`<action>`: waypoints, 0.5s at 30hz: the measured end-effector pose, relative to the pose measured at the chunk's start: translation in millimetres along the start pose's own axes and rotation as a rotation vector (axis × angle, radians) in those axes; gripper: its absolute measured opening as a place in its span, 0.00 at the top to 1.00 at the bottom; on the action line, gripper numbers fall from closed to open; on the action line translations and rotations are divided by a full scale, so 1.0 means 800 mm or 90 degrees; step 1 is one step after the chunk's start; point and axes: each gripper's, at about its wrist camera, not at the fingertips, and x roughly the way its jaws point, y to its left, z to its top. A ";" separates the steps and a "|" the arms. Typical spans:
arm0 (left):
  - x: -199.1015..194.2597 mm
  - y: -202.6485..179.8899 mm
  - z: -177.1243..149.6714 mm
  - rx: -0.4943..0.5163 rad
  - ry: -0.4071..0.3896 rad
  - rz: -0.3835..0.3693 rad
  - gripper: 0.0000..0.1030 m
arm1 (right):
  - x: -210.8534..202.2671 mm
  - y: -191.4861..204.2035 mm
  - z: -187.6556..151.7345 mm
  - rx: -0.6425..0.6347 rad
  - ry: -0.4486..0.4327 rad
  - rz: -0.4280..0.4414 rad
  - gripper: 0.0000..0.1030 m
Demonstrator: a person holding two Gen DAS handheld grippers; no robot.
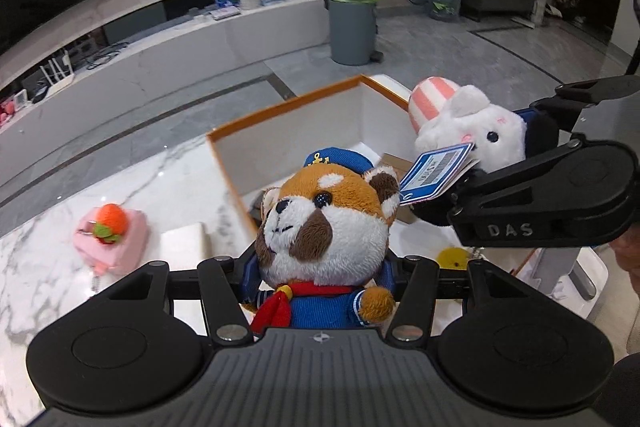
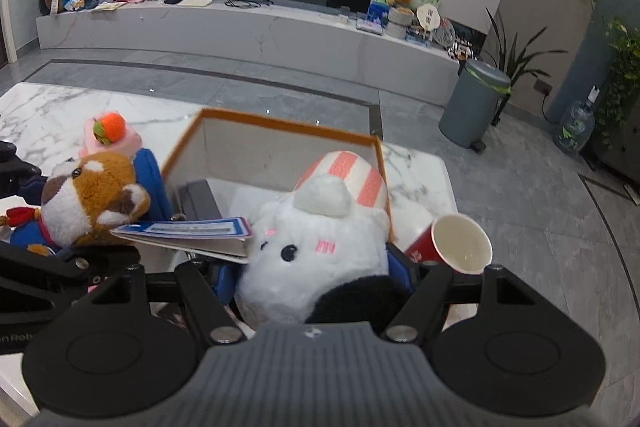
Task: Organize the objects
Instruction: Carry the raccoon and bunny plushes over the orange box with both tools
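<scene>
The white marble table [image 2: 48, 115] is spreading out under everything, and on it the orange-rimmed box [image 1: 288, 103] is sitting open at the top, white inside, with some dark and brown items lying on its floor. Both grippers are tilting downward toward that box, side by side. The left gripper [image 1: 320, 275] is angling down with its jaws clenched on the sailor plush [image 1: 328, 223], a brown-and-white animal in a blue cap and red scarf, its body squeezed between the blue pads and its head poking up over the near edge of the box. Just to its right, the right gripper [image 2: 316, 279] is leaning in at a similar slant, and its jaws are grasping the white bunny plush [image 2: 312, 251] with the pink-striped hat; the bunny is filling the gap between the fingers and hanging just in front of the box's near wall. A blue and white tag [image 2: 188, 231] is sticking out sideways from the bunny toward the sailor plush, nearly touching its head. The two toys are riding close together, not quite touching. Off to the left on the marble, a pink cake plush [image 1: 112, 239] topped with an orange strawberry is resting well apart from the box. On the right, a red paper cup [image 2: 456, 243] is lying tipped, its white mouth facing us, just beside the box.
</scene>
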 end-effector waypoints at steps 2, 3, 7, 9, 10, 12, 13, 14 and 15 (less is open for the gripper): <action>0.008 -0.004 -0.001 0.004 0.009 -0.007 0.40 | 0.006 -0.008 -0.007 0.003 0.008 -0.003 0.30; 0.013 -0.006 -0.003 0.006 0.015 -0.010 0.39 | 0.009 -0.012 -0.011 0.005 0.012 -0.001 0.30; 0.027 -0.015 -0.009 0.012 0.035 -0.014 0.39 | 0.022 -0.025 -0.027 -0.014 0.027 0.027 0.30; 0.033 -0.016 -0.011 0.016 0.044 -0.014 0.40 | 0.027 -0.027 -0.032 -0.035 0.031 0.039 0.30; 0.035 -0.016 -0.012 0.017 0.047 -0.012 0.39 | 0.029 -0.028 -0.034 -0.046 0.032 0.043 0.30; 0.037 -0.017 -0.014 0.021 0.054 -0.011 0.39 | 0.034 -0.026 -0.037 -0.066 0.036 0.053 0.30; 0.037 -0.018 -0.014 0.027 0.057 -0.010 0.39 | 0.036 -0.026 -0.039 -0.075 0.041 0.060 0.30; 0.038 -0.023 -0.014 0.036 0.060 -0.006 0.39 | 0.038 -0.026 -0.041 -0.084 0.046 0.065 0.30; 0.038 -0.026 -0.014 0.049 0.062 -0.002 0.39 | 0.041 -0.025 -0.044 -0.094 0.053 0.070 0.30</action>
